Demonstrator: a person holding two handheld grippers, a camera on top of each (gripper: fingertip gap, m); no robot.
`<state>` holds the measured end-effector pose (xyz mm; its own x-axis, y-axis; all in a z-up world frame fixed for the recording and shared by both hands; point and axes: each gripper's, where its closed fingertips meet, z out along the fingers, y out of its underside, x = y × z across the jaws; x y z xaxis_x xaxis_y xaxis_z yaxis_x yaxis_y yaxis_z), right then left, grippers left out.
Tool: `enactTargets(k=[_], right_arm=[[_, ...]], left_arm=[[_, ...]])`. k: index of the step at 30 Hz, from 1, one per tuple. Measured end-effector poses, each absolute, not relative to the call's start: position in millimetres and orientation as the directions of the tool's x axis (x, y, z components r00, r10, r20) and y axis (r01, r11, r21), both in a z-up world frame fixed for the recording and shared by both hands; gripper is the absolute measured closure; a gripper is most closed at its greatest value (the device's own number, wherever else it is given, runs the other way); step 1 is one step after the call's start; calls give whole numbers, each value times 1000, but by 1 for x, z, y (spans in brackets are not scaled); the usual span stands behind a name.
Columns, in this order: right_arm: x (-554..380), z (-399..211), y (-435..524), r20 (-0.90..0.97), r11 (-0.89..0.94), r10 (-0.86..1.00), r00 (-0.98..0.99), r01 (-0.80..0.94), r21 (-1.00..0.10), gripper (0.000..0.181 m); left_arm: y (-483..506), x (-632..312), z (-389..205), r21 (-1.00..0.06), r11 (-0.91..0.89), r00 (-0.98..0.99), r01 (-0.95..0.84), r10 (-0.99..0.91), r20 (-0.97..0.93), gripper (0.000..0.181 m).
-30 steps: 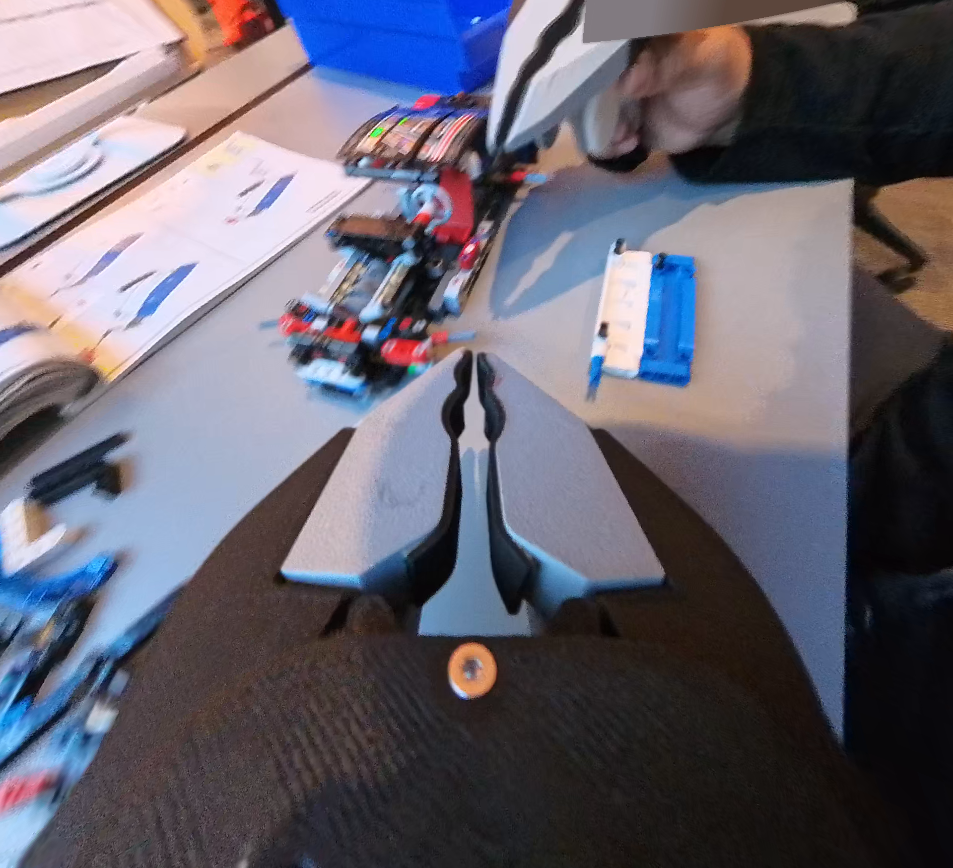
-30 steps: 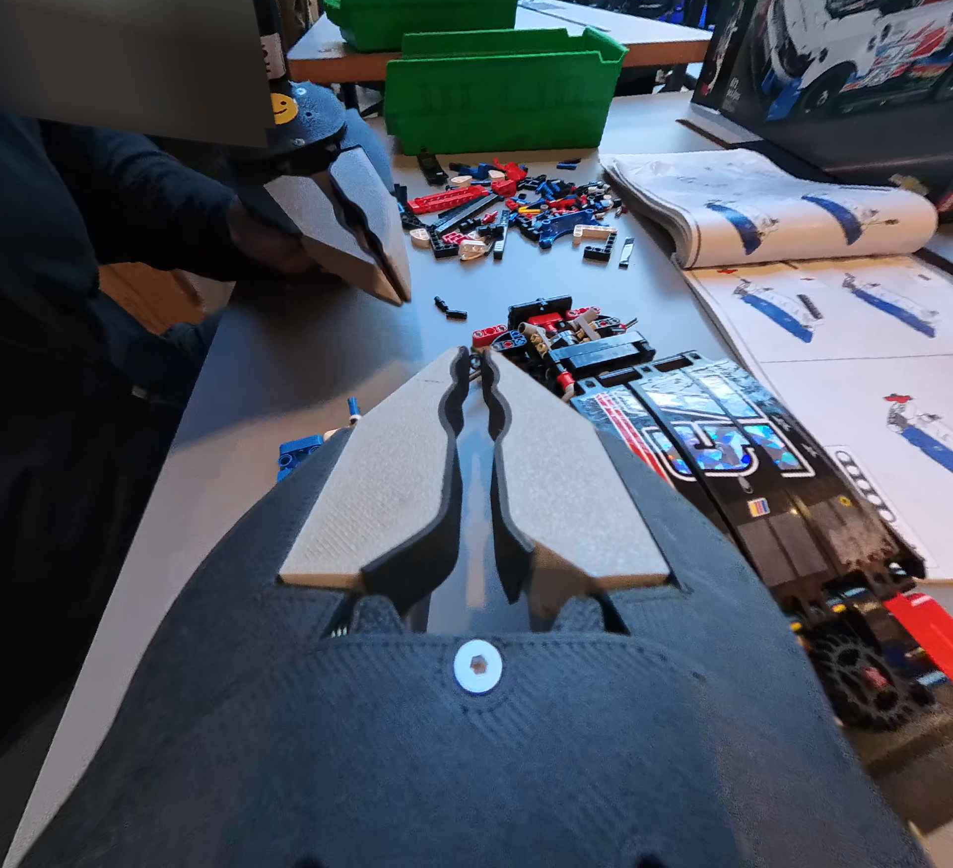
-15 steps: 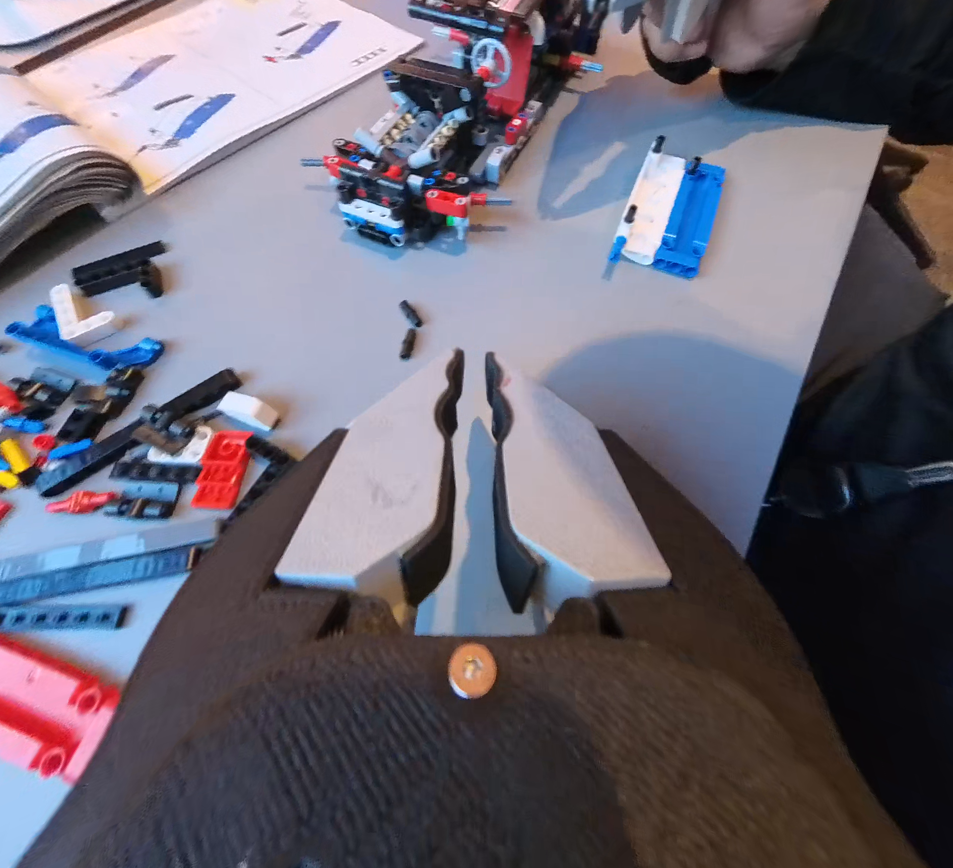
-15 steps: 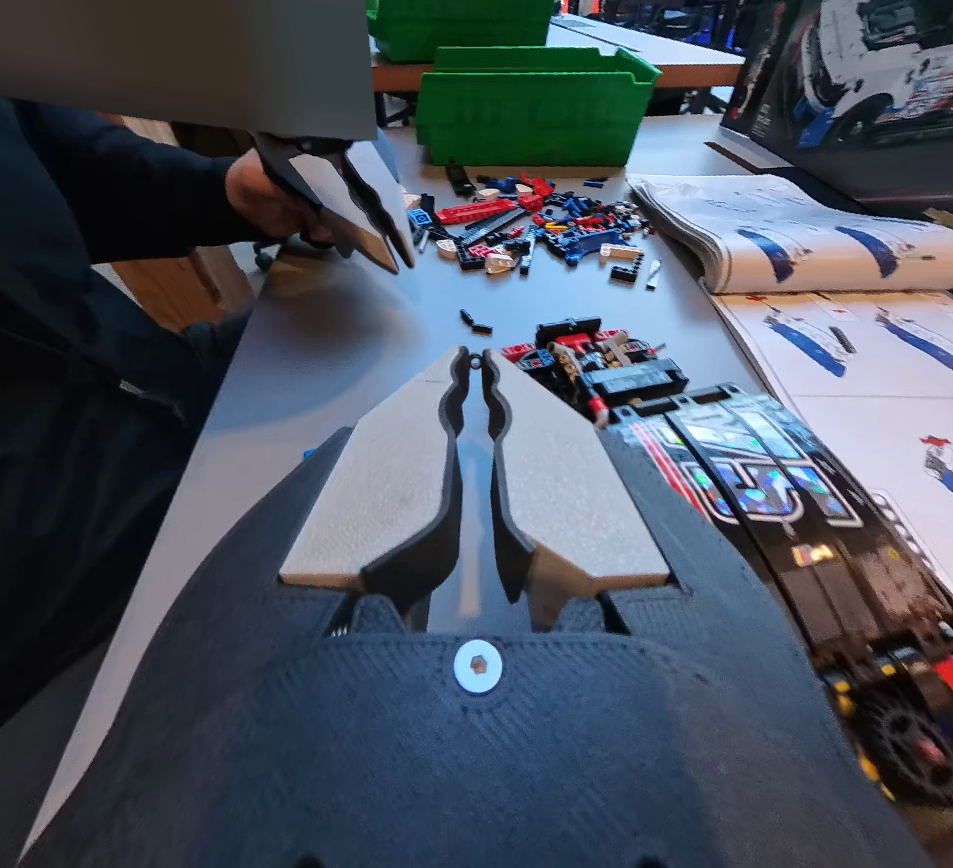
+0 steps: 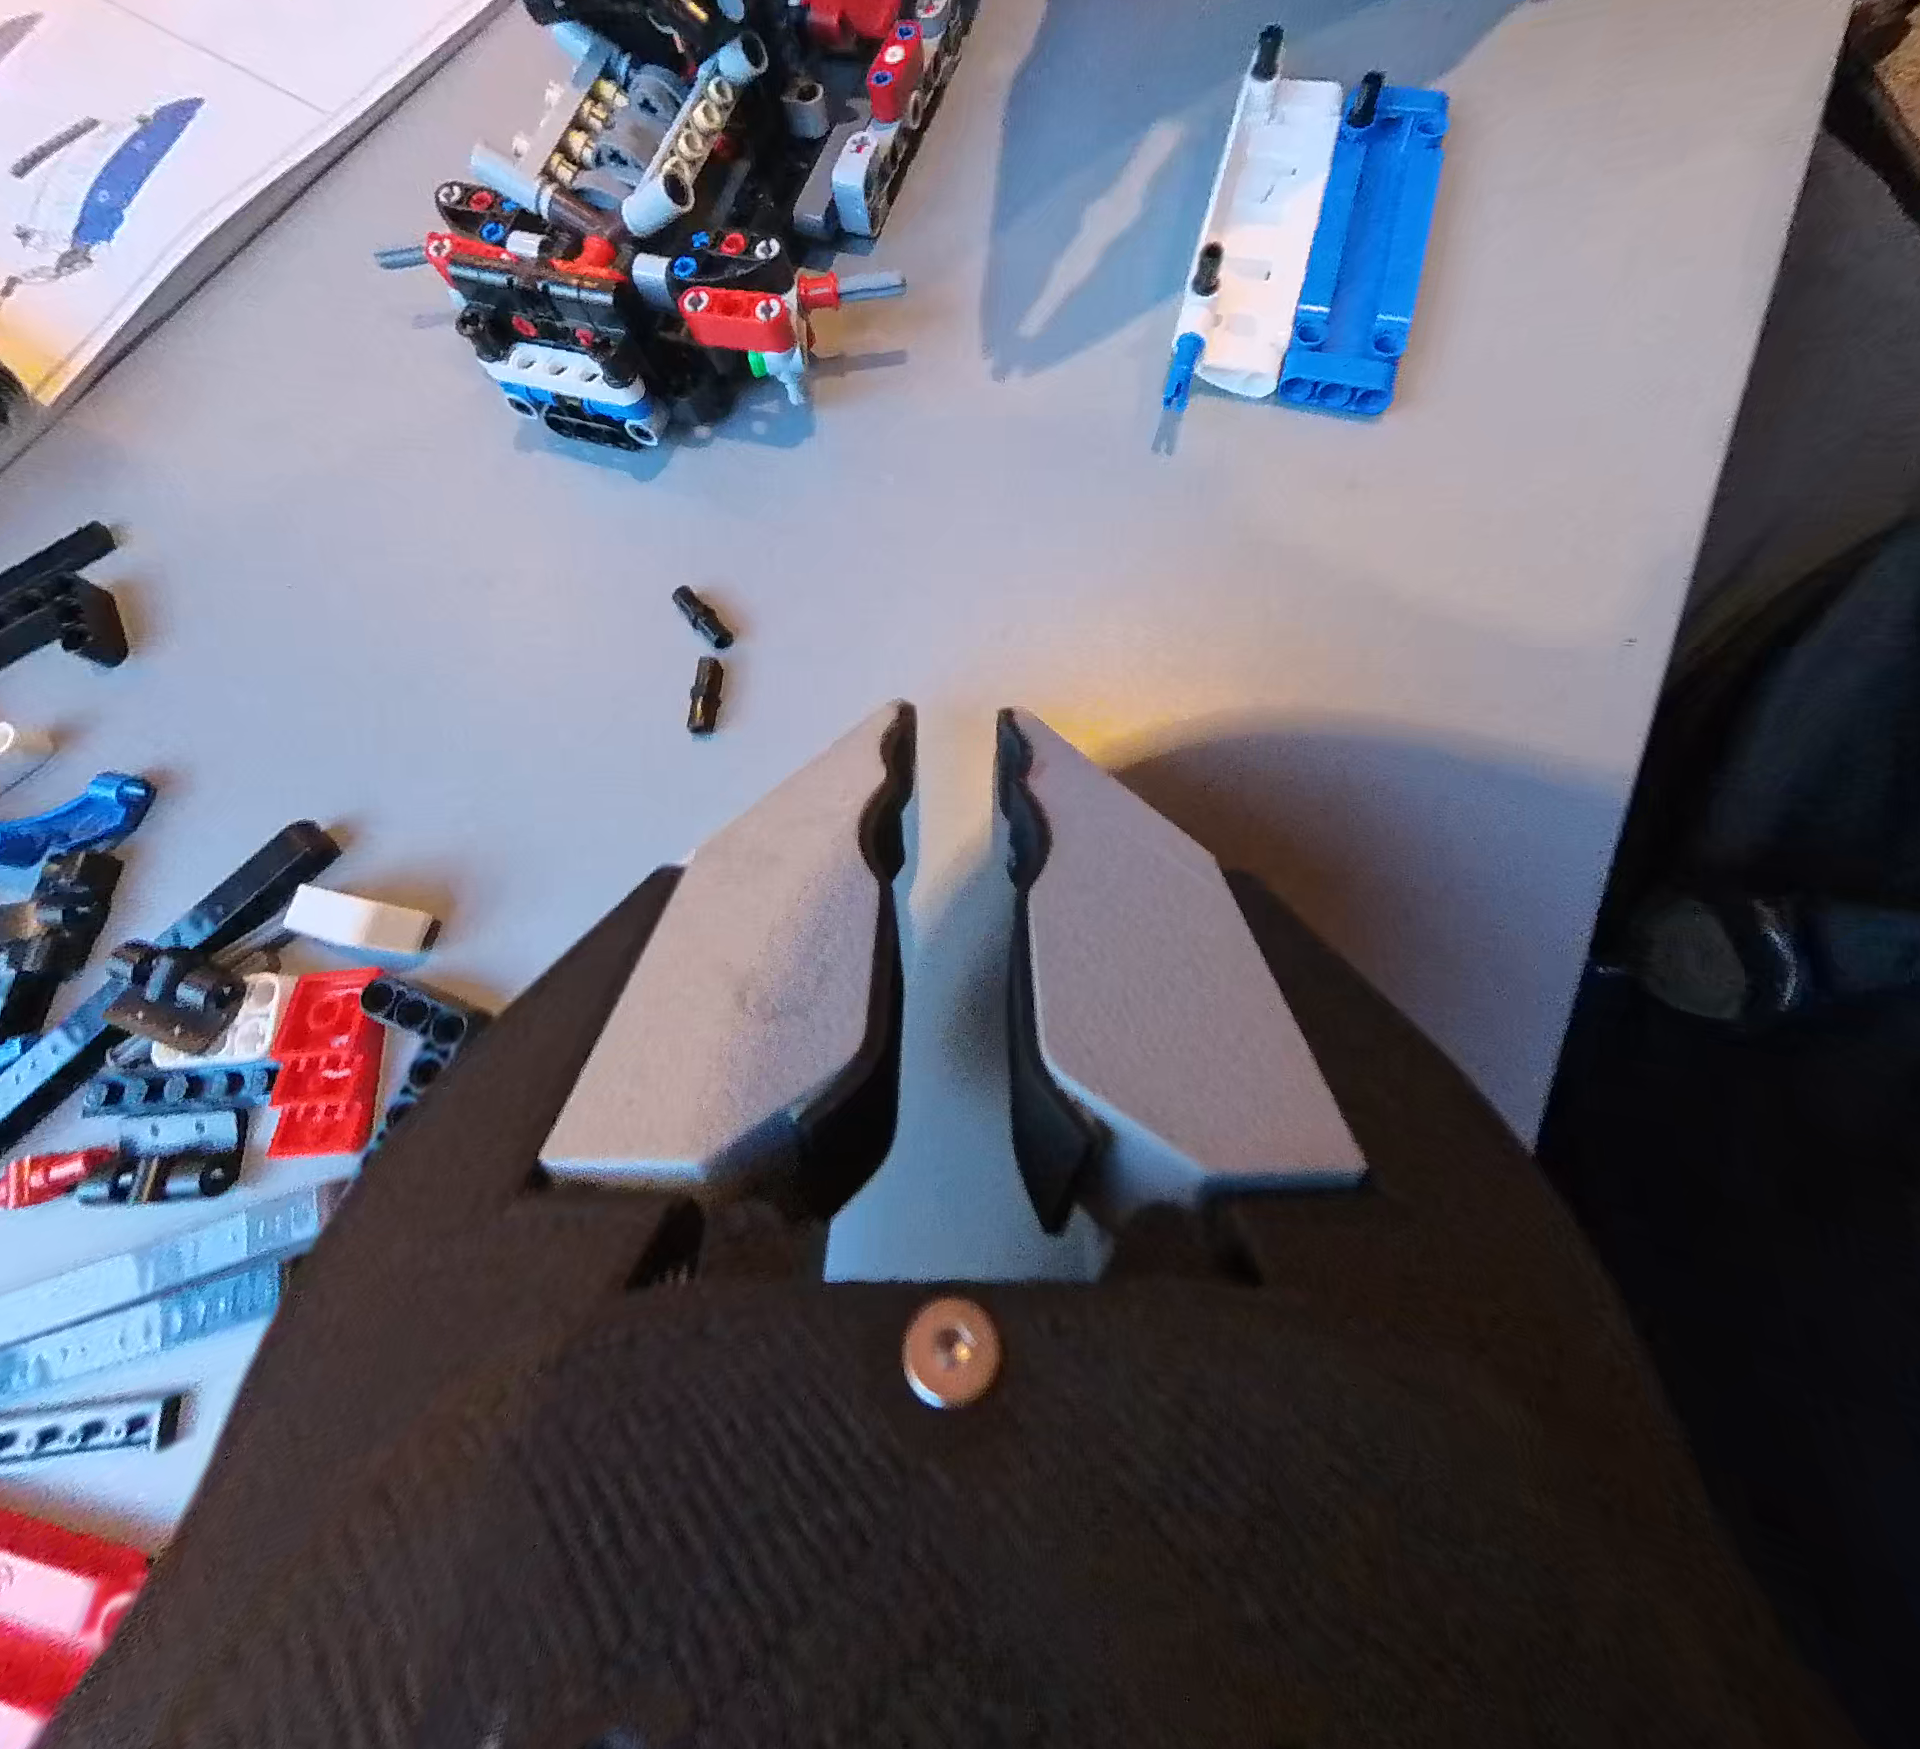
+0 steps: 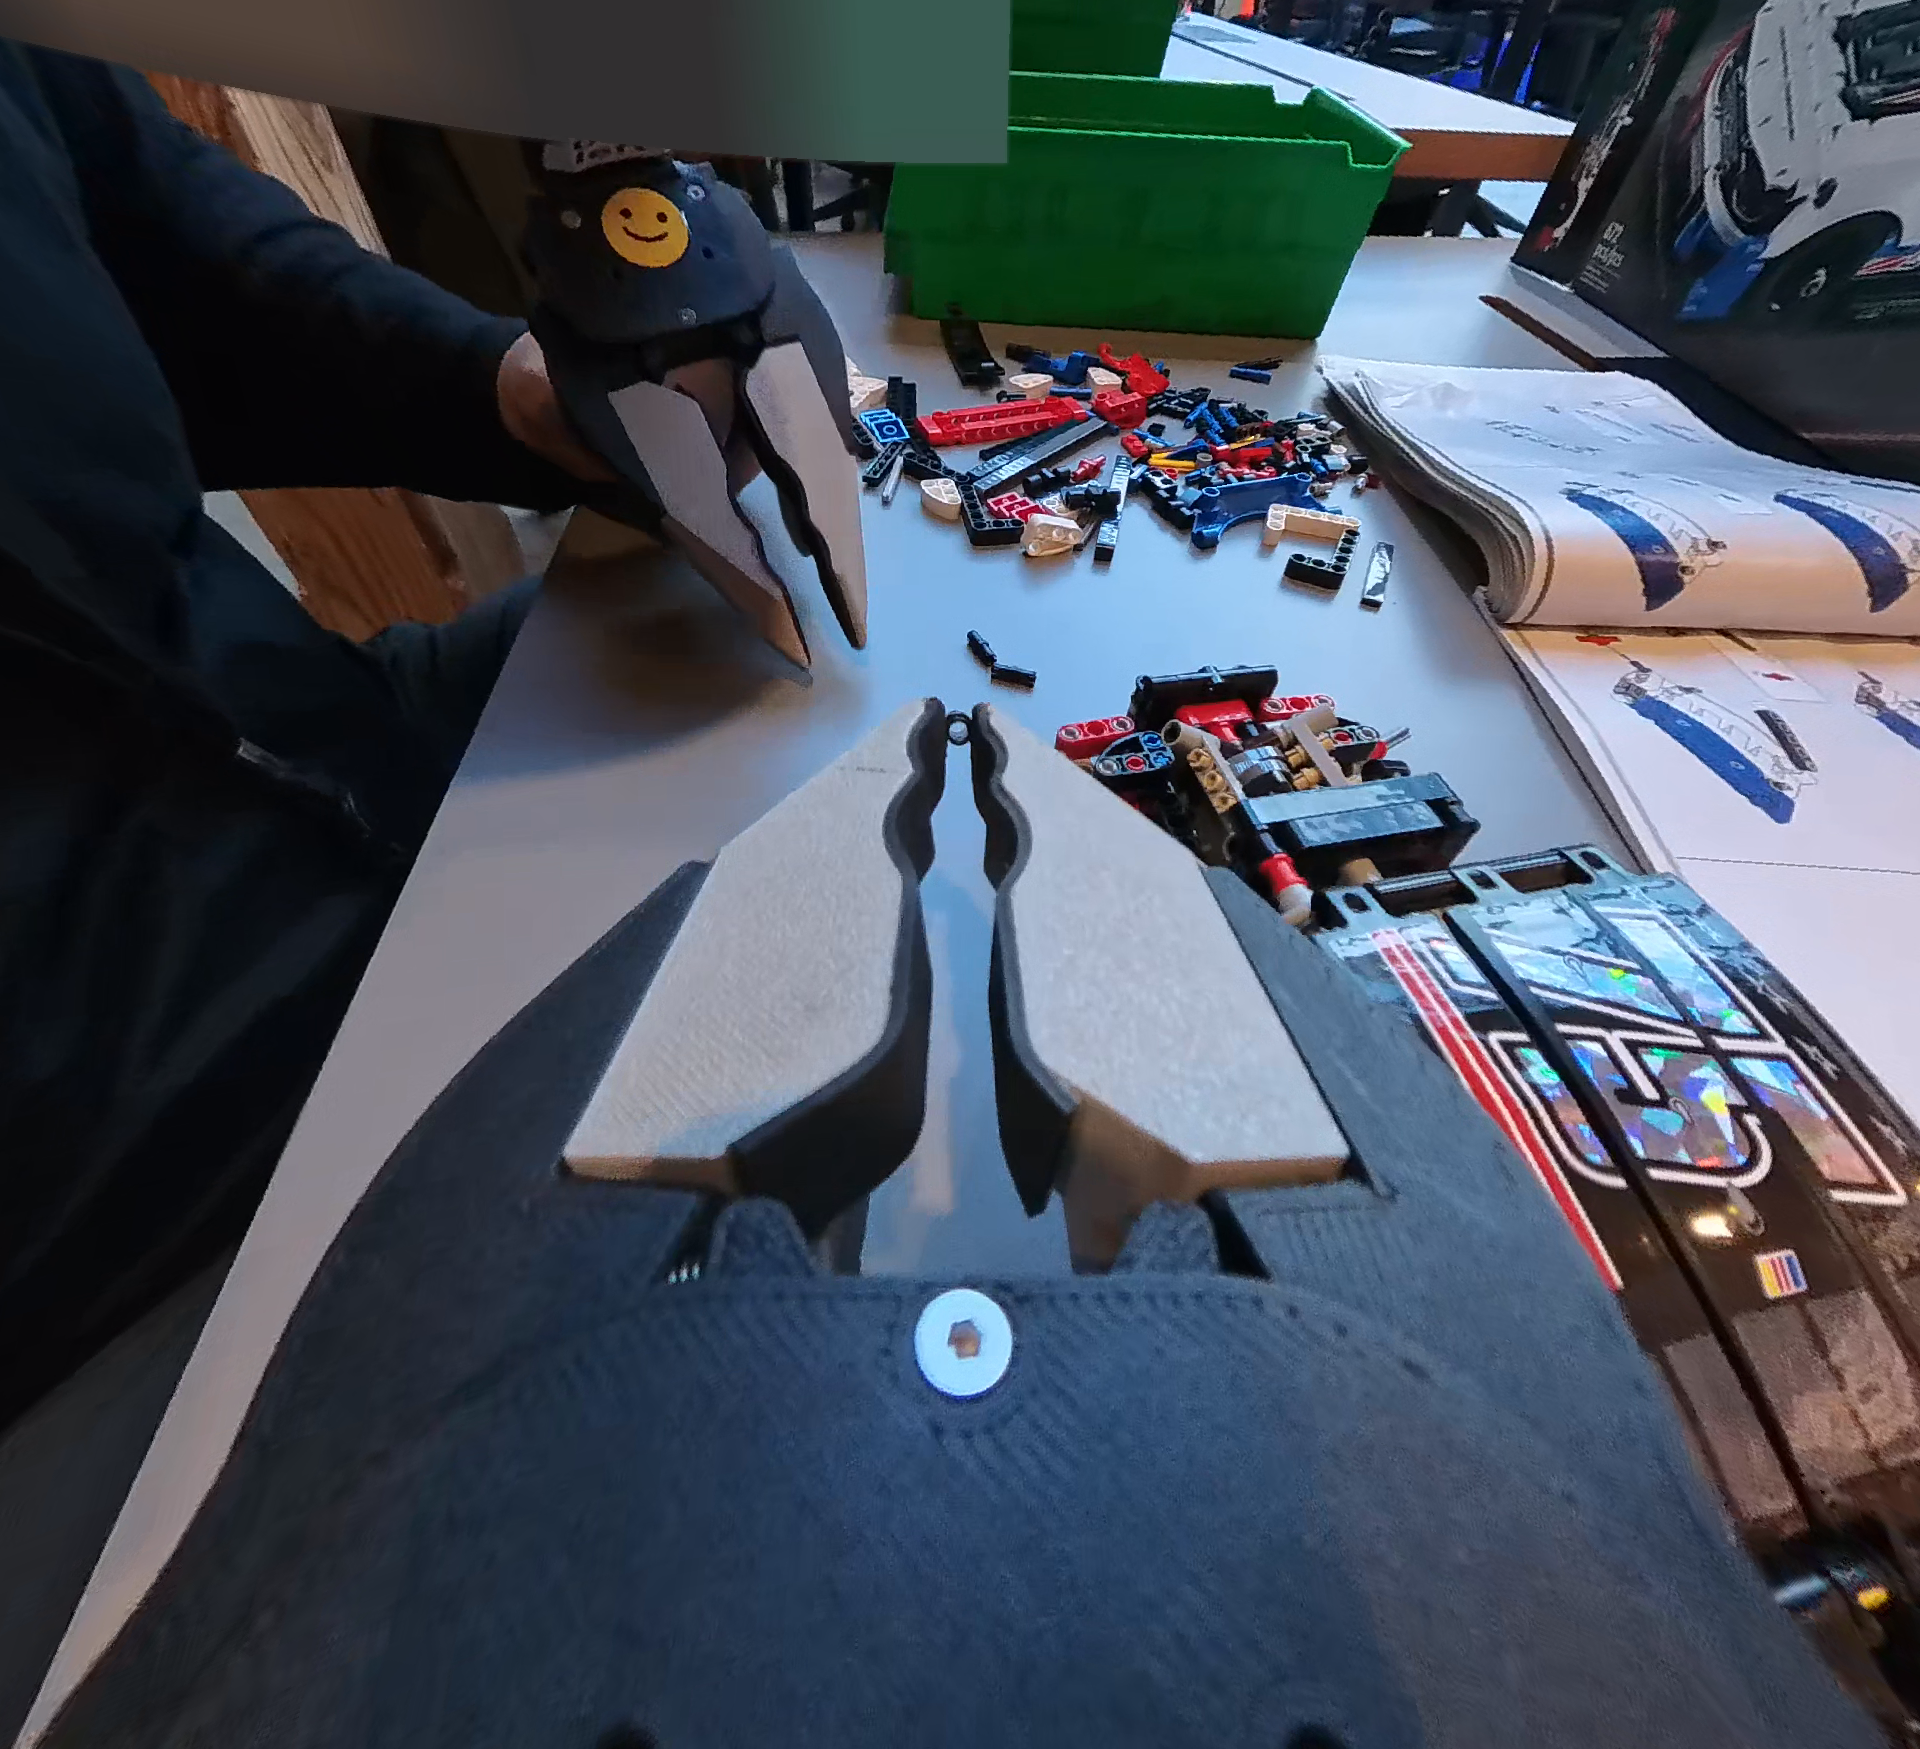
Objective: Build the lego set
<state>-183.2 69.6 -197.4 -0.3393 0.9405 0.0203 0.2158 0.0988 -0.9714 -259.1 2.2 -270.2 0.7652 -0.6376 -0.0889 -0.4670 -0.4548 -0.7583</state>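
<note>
Half-built lego car (image 5: 665,193), red-black chassis exposed; left claw (image 5: 954,733) narrowly parted, right claw (image 6: 958,725) seemingly pinching a black pin (image 6: 958,731)

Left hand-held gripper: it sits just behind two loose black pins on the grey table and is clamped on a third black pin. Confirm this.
Wrong on the grasp. The left wrist view shows the left hand-held gripper open and empty, with bare table between its fingers. The rest holds: two loose black pins lie on the grey table just ahead of it.
</note>
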Motion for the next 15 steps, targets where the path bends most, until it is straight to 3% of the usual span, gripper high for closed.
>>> enactTargets(k=[9, 15], right_arm=[[-199, -190, 47, 63, 138, 927, -370, 181, -974, 179], [-205, -193, 44, 10, 94, 933, -361, 214, -972, 179]], left_arm=[[29, -241, -249, -828, -313, 755, -466, -628, -188, 176], [50, -213, -229, -850, -190, 734, -491, -616, -286, 167]])
